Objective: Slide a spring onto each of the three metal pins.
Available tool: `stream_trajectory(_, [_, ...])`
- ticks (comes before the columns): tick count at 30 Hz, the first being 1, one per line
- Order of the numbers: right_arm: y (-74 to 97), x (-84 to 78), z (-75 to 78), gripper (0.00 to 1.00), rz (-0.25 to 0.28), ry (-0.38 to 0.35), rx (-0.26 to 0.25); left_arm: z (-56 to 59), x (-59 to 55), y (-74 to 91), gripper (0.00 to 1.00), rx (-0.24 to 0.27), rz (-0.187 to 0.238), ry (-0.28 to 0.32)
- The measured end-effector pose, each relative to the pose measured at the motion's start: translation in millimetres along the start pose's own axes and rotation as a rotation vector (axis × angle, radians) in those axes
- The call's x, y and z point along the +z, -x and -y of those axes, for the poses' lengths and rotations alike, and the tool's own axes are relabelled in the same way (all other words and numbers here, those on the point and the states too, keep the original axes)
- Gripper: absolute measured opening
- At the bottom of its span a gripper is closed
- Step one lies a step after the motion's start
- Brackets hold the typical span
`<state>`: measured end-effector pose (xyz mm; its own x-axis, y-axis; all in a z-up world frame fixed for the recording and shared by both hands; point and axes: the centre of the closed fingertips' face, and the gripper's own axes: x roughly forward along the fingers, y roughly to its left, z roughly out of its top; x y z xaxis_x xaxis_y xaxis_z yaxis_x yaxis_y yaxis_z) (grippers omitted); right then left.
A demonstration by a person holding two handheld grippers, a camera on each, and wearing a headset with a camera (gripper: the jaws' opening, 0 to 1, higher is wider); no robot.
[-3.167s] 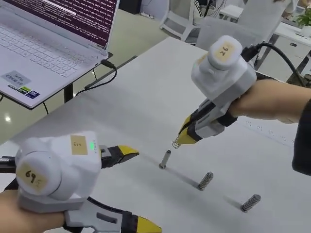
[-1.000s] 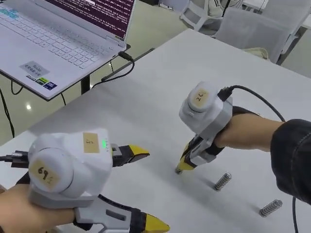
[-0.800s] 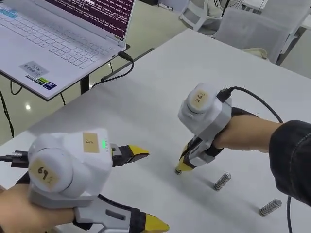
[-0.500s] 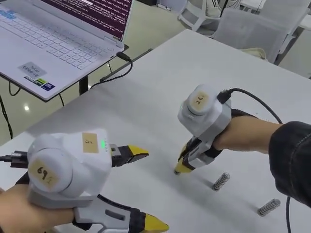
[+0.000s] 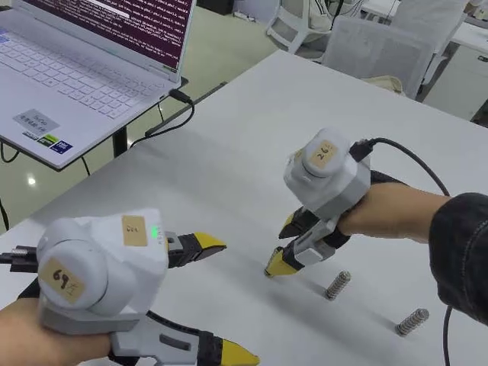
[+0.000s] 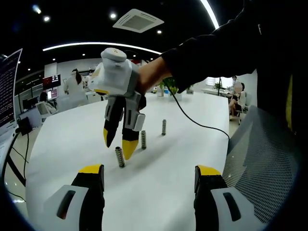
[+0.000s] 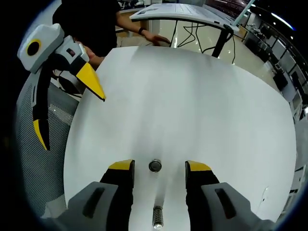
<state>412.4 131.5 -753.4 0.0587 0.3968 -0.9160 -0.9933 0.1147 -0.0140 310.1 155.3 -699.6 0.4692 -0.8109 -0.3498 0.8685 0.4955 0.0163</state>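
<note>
Your right tool [image 5: 284,245] stands open and empty, jaws flanking the upright pin [image 7: 155,166] that carries its spring [image 6: 120,159] on the counter [image 5: 229,137]; lift clear along the pin's vertical axis. Your left tool [image 6: 149,171] gapes wide, farther off

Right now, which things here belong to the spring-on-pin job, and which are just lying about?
Job: spring-covered pin beside right gripper, middle spring-covered pin, far spring-covered pin, right gripper, left gripper.
Lying about: laptop, its cable, chair.
</note>
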Motion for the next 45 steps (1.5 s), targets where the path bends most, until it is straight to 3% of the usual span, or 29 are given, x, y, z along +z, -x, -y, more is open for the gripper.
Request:
stream_trajectory(9, [22.2,-2.3,7.2,0.57,0.103,-0.05,-0.075,-2.0,1.7,-3.5,0.73,-0.006,-0.014,-0.006])
stream_trajectory(24, [77.3,-15.1,9.5,0.66,0.285,-0.141,-0.221,-9.7,12.1,-9.3,0.73,0.001,-0.019,-0.013])
stream_trajectory(34, [116.0,-51.9,5.0,0.66,0.365,-0.232,-0.331,-9.3,19.1,-14.2,0.73,0.003,-0.013,-0.011])
stream_trajectory(45, [146.8,-100.1,-17.1,0.66,0.452,-0.361,-0.439,-7.3,26.9,-12.1,0.74,0.014,-0.003,-0.008])
